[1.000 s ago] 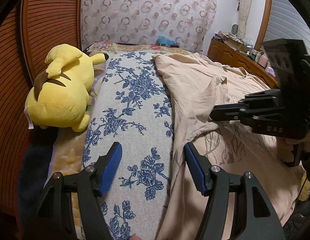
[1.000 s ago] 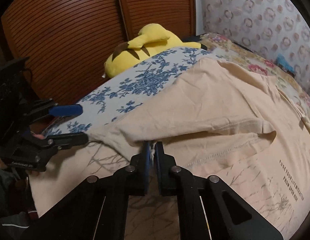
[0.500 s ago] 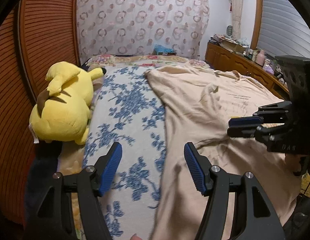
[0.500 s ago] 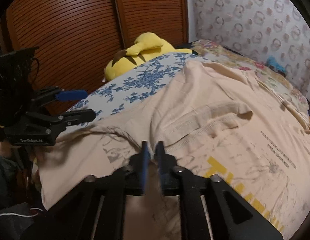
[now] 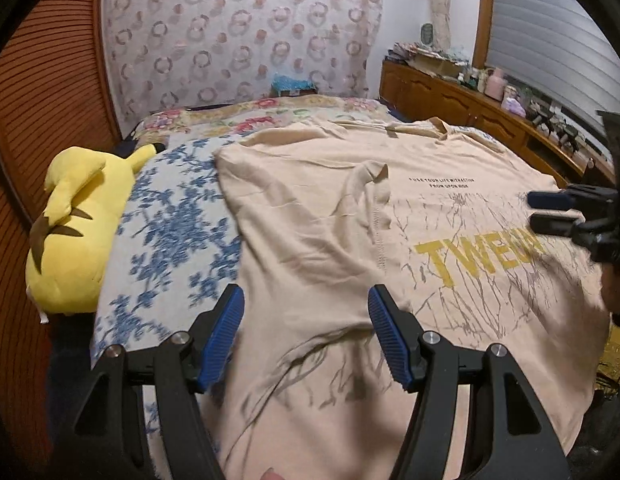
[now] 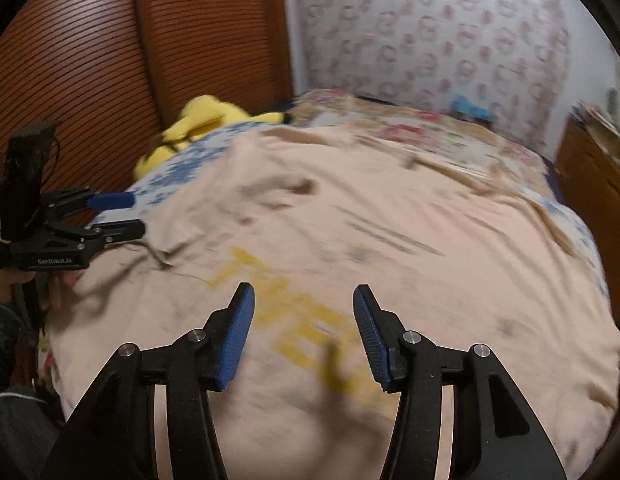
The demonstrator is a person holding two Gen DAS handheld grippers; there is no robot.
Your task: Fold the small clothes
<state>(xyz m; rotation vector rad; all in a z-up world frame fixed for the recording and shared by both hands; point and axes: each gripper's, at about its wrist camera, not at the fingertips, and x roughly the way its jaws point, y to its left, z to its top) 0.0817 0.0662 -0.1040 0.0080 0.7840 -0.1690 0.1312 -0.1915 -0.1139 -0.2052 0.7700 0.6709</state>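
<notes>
A beige T-shirt [image 5: 330,240] lies spread front-up across the bed, over a blue floral sheet [image 5: 169,236] that shows bare along its left edge. From the left wrist view the picture is sharp: one sleeve is folded inward over the chest, small black lettering sits near the collar, and large yellow letters run across the front among grey crack-like lines. The right wrist view is smeared with motion, so the same yellow print [image 6: 310,320] is only a blur there. The left gripper [image 5: 305,332] hangs above the shirt's lower left part, its blue pads well apart and nothing between them. The right gripper [image 6: 301,332] is opening over the print, its jaws clear of the cloth and holding nothing. Each view catches the other tool at its edge. Only the right view shows the hand [image 6: 13,280] and dark sleeve holding the left tool. The left view alone shows the cluttered wooden sideboard [image 5: 470,100]. A yellow plush toy [image 5: 73,232] lies beside the sheet, against the slatted wooden wall [image 6: 89,60].
</notes>
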